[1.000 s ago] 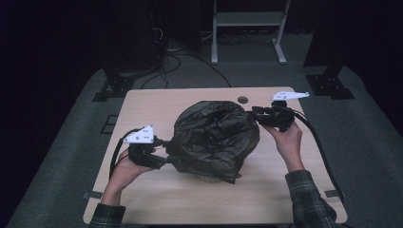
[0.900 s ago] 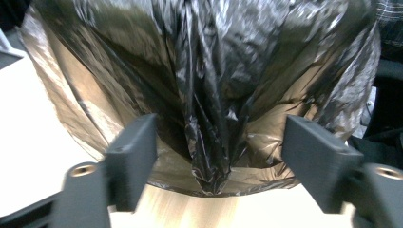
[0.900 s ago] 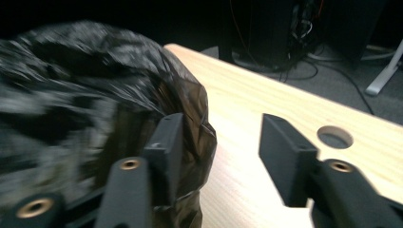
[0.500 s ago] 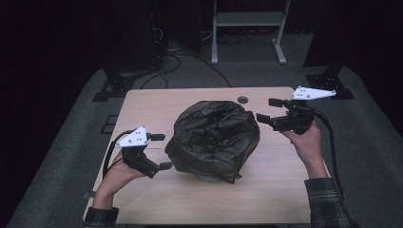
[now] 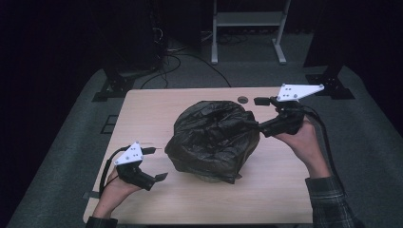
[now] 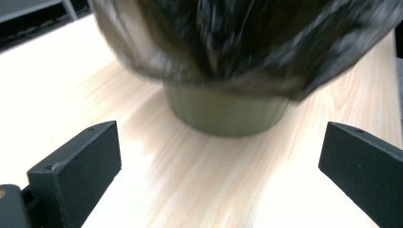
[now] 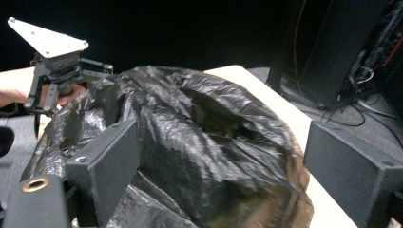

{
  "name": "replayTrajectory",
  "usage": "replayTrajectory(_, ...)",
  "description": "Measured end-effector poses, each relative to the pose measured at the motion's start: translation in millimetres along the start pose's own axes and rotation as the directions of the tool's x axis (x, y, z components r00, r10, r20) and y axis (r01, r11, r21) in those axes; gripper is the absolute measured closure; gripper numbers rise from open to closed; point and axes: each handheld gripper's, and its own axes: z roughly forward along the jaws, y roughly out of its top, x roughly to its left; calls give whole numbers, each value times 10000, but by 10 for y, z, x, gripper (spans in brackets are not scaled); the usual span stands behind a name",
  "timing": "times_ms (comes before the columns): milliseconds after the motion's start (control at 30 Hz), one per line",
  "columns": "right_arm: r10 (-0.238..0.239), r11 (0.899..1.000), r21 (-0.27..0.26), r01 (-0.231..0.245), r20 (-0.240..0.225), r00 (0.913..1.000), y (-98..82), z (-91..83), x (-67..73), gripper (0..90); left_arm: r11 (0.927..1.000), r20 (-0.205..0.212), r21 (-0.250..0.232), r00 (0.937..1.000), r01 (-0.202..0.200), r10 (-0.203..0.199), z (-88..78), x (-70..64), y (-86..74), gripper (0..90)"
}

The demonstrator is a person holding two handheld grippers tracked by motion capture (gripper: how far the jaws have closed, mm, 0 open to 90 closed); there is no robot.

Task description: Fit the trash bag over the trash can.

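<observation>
High view: a black plastic bag (image 5: 214, 140) sits at the centre of the frame on the wooden table (image 5: 147, 114), draped over a container whose base barely shows at its lower edge. What the bag holds I cannot tell. My left gripper (image 5: 154, 164) lies low at lower left, well apart from the bag, jaws spread with nothing between them. My right gripper (image 5: 260, 114) is raised at upper right, its lower jaw at the bag's edge; whether it touches I cannot tell.

Left gripper view: an olive ribbed pot (image 6: 225, 111) stands at upper centre, the bag hanging over its rim. My jaws stand wide at both lower corners, having just opened, bare table between.

Right gripper view: the crumpled bag fills the centre. My jaws have just been opening; the bag lies between, ungripped.
</observation>
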Motion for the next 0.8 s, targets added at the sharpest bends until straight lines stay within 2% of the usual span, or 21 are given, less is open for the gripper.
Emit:
replayTrajectory(167, -189, 9963, 828, 229, -492, 9986, 40, 182, 56, 104, 9991, -534, 314, 9983, 267, -250, 11, 10, -190, 0)
replayTrajectory(267, -328, 9912, 1257, 415, -706, 9970, 47, 306, 81, 103, 9966, -745, 690, 9964, 457, -405, 45, 15, -321, 0)
replayTrajectory(333, -450, 9879, 1444, 566, -825, 9956, 52, 369, 92, 103, 9930, -862, 1085, 9956, 472, -379, 69, 27, -391, 0)
replayTrajectory(433, -517, 9847, 1611, 669, -968, 9940, 52, 449, 96, 104, 9882, -995, 1380, 9937, 660, -524, 100, 50, -476, 0)
replayTrajectory(533, -576, 9747, 2091, 792, -1074, 9925, 50, 540, 105, 104, 9807, -1148, 1813, 9920, 735, -532, 132, 79, -538, 0)
replayTrajectory(667, -745, 9489, 2962, 1090, -1252, 9893, 51, 675, 139, 104, 9737, -1204, 2093, 9905, 904, -661, 166, 101, -599, 0)
replayTrajectory(733, -799, 9258, 3557, 1277, -1460, 9861, 48, 753, 159, 104, 9709, -1207, 2236, 9909, 858, -598, 183, 100, -614, 0)
replayTrajectory(800, -911, 8872, 4352, 1530, -1598, 9829, 52, 832, 173, 104, 9670, -1188, 2419, 9915, 802, -526, 208, 96, -627, 0)
